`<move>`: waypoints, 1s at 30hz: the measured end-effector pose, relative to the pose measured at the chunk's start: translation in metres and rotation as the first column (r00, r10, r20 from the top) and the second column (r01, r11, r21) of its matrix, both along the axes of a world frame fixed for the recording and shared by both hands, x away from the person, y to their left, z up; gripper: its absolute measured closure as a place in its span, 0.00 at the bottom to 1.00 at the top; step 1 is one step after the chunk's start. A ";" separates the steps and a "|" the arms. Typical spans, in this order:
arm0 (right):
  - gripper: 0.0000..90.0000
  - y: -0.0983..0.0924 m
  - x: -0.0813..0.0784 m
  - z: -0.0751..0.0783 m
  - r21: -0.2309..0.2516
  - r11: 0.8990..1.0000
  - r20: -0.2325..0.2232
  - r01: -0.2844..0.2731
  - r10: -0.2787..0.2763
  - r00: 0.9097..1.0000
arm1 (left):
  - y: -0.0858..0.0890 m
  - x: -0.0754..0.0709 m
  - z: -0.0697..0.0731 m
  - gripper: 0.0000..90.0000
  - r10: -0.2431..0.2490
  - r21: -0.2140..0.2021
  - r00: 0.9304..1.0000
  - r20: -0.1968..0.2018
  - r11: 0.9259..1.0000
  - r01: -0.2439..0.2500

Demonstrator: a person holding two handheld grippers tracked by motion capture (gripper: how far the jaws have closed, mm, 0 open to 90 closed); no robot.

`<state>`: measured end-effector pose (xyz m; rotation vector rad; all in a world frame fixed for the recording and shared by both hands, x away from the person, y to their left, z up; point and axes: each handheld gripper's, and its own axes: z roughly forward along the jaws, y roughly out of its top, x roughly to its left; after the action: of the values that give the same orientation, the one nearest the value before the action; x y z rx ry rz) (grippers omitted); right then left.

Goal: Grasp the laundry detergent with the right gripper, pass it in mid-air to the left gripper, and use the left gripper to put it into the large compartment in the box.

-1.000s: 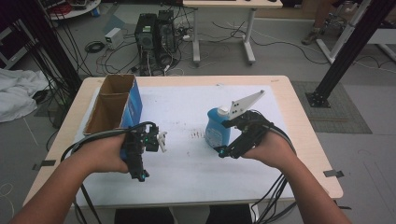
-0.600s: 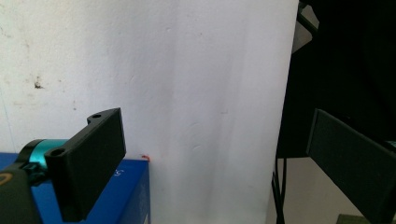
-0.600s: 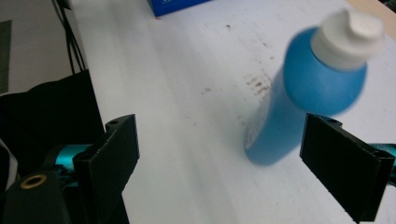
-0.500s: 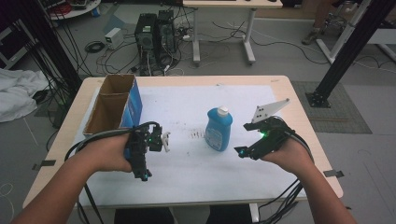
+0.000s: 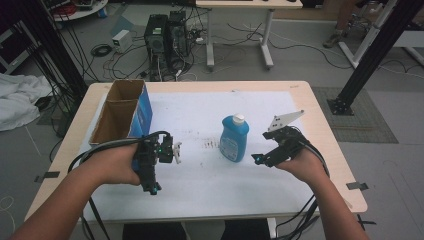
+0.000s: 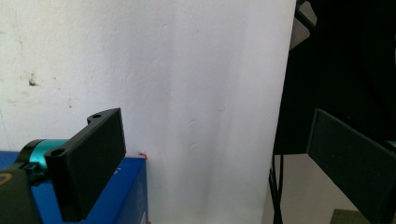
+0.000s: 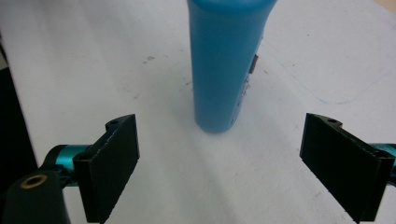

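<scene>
Taking the blue bottle (image 5: 234, 139) as the landmark: nearest the person, the right gripper (image 5: 261, 159) sits just to its right and a little nearer, jaws spread wide with nothing between them. In the right gripper view the bottle (image 7: 227, 60) stands upright on the white sheet (image 7: 116, 70), just beyond the gap between the jaws and untouched. The left gripper (image 5: 175, 150) hovers well to the bottle's left, its jaws also released and empty. Farther left and back stands the open cardboard box (image 5: 122, 111) with a blue side. Judging from this, the bottle is set down and let go; whatever comes after has not begun.
</scene>
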<state>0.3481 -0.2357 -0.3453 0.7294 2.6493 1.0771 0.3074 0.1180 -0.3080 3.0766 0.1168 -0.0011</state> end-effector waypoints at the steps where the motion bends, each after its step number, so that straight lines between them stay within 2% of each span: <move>1: 0.12 0.000 0.000 0.000 0.000 1.000 0.000 0.000 0.000 1.000 | 0.000 0.000 0.000 0.05 0.000 0.000 1.000 0.000 1.000 0.000; 3: 0.12 0.007 0.006 -0.008 0.012 1.000 -0.001 0.001 -0.001 1.000 | 0.001 -0.001 0.000 0.05 0.001 -0.001 1.000 0.001 1.000 -0.001; 11: 0.12 0.021 0.015 -0.019 0.004 1.000 0.016 0.010 -0.010 1.000 | -0.001 -0.002 -0.001 0.05 -0.003 -0.010 1.000 0.001 1.000 0.003; 13: 0.12 0.027 0.018 -0.023 0.016 1.000 0.030 0.022 -0.022 0.999 | -0.003 -0.003 -0.001 0.05 -0.007 -0.010 1.000 0.000 1.000 0.007; 18: 0.12 0.034 0.022 -0.031 0.030 0.999 0.026 0.033 -0.034 0.999 | -0.003 -0.004 0.000 0.05 -0.015 -0.007 1.000 0.004 1.000 0.015; 30: 0.12 0.039 0.028 -0.043 0.070 0.995 0.049 0.066 -0.069 0.996 | -0.002 -0.005 0.002 0.05 -0.018 -0.006 1.000 0.006 1.000 0.018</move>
<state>0.3763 -0.1966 -0.3885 0.7876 2.5368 1.1579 0.3022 0.1161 -0.3064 3.0710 0.0881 0.0067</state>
